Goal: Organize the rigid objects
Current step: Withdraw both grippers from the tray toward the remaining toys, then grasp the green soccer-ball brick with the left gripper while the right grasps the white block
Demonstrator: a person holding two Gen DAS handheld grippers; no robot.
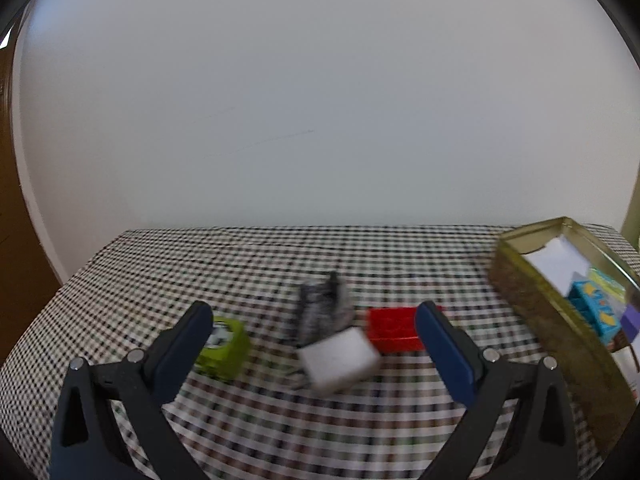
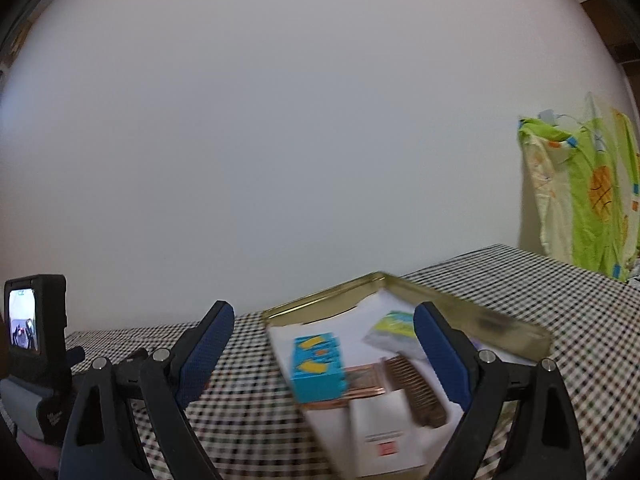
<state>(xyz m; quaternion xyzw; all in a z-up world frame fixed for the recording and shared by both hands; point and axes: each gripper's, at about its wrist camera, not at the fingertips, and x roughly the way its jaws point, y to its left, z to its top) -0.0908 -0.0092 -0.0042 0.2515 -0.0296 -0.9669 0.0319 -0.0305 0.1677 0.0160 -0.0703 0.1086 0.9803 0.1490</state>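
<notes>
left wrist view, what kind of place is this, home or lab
Most likely a room in a home: a table under a checked tablecloth, a gold tin holding small boxes, and a bright patterned cloth hanging by a plain wall.

We see a plain white wall (image 1: 320, 100) behind the checked tablecloth (image 1: 248, 252); right of the cloth hangs a green patterned fabric (image 2: 584, 196).

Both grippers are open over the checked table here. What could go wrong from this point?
1. The white block, red box and a blurred grey object lie close together between the left gripper's fingers; closing might catch or shove a neighbour.
2. The gold tin already holds a blue box and other pieces, so the right gripper, hovering open, may knock them.
</notes>
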